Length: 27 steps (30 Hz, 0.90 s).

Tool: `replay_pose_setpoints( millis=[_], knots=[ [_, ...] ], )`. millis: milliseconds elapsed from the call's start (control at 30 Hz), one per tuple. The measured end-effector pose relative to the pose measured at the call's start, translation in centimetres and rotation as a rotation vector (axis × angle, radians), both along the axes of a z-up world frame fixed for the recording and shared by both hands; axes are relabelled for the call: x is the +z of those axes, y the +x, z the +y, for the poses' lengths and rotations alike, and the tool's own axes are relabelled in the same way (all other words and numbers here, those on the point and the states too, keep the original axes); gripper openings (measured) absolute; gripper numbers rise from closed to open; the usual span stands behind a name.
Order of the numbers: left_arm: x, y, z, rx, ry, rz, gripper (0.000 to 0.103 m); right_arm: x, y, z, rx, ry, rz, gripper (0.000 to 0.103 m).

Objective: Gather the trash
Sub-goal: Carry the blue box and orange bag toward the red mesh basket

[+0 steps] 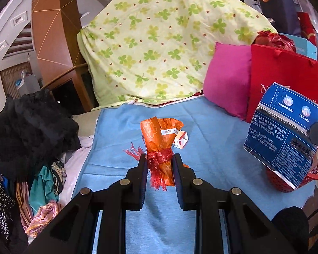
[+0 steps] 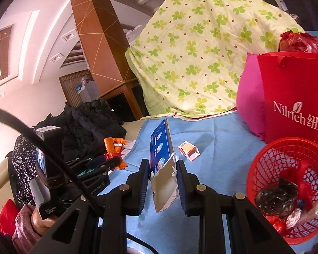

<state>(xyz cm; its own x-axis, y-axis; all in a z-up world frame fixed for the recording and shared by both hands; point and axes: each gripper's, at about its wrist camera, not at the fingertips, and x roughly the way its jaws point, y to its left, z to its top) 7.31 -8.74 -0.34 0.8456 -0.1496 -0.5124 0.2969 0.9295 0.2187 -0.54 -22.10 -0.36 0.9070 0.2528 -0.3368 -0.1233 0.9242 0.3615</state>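
My left gripper [image 1: 160,158] is shut on an orange wrapper bundle [image 1: 159,135] tied with red raffia, held above the blue sheet [image 1: 211,131]. My right gripper [image 2: 162,165] is shut on a flattened blue toothpaste box [image 2: 161,148], its open end towards the camera. That blue box [image 1: 285,133] shows at the right of the left wrist view, above the red mesh basket [image 1: 315,169]. The basket [image 2: 273,158] holds several bits of trash. A small red and white carton [image 2: 189,149] lies on the sheet; in the left wrist view the carton [image 1: 181,140] peeks out behind the bundle.
A red paper bag [image 2: 296,97] and a pink cushion [image 2: 249,99] stand behind the basket. A clover-print quilt [image 1: 159,42] is heaped at the back. Dark clothes [image 1: 27,131] pile up on the left. A hand in a pink sleeve [image 2: 25,220] holds the left gripper.
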Motion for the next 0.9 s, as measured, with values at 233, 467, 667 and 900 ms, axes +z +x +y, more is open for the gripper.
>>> replay_pose_setpoints(
  millis=[233, 467, 667, 900],
  knots=[
    [0.2, -0.8, -1.1, -0.024, 0.016, -0.006, 0.025, 0.4, -1.2, -0.5, -0.019, 0.01, -0.018, 0.028],
    [0.4, -1.5, -1.8, -0.039, 0.024, -0.011, 0.025, 0.7, -2.3, -0.7, -0.034, 0.004, -0.035, 0.028],
    [0.5, -2.0, -2.3, -0.054, 0.032, -0.01, 0.025, 0.7, -3.2, -1.2, -0.046, 0.012, -0.04, 0.028],
    [0.6, -2.5, -3.0, -0.067, 0.039, -0.014, 0.026, 0.9, -3.9, -1.7, -0.064, 0.025, -0.049, 0.028]
  ],
)
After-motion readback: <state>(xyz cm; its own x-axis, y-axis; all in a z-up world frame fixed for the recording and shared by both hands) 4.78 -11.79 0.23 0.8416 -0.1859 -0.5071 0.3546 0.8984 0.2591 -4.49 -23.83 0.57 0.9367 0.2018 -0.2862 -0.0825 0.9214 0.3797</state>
